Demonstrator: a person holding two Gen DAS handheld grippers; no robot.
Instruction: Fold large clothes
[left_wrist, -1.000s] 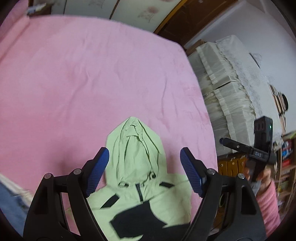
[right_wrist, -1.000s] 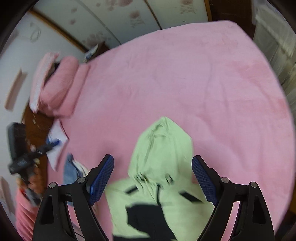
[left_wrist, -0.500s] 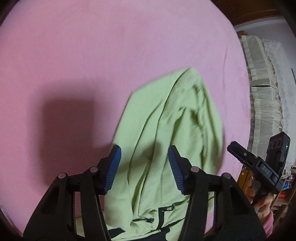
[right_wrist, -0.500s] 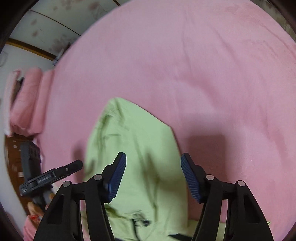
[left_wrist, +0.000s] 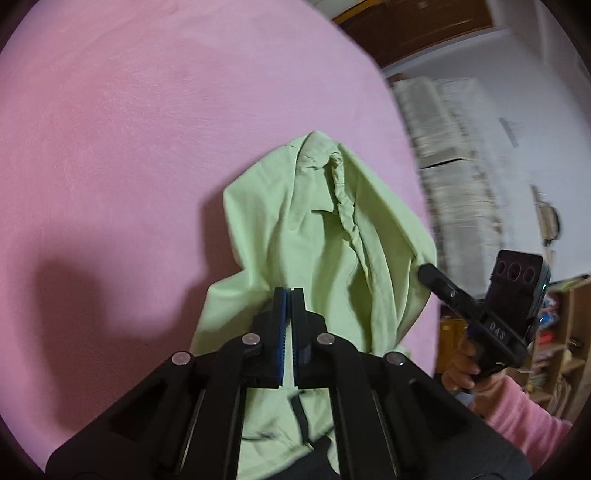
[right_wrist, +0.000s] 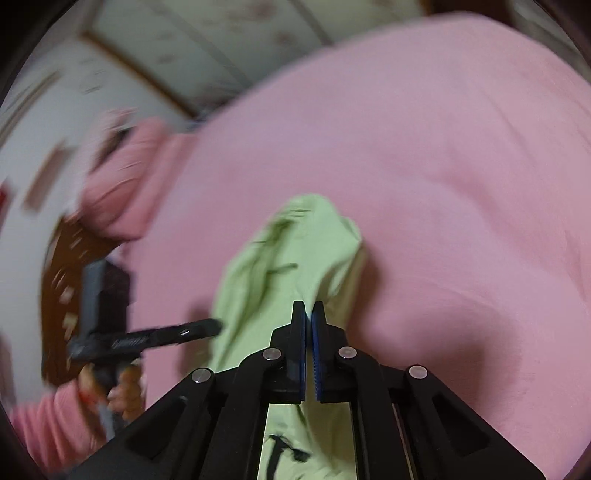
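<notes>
**Hoodie pinched from both sides**

Hoodie (left_wrist: 317, 229) in light green is spread on the pink bedcover (left_wrist: 129, 147), hood end bunched and lifted off it. The left gripper (left_wrist: 287, 295) is clamped down tight, jaws fully together with a fold of green fabric caught between the blue pads. Same deal with the right gripper (right_wrist: 308, 308), closed right up on the cloth edge. Pink pillows (right_wrist: 129, 177) are seen blurred at the far left.

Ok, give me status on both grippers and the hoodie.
Left gripper shut on hoodie. Right gripper shut on it too, other side. Hood bunched on pink bed. Nothing in the way.
</notes>
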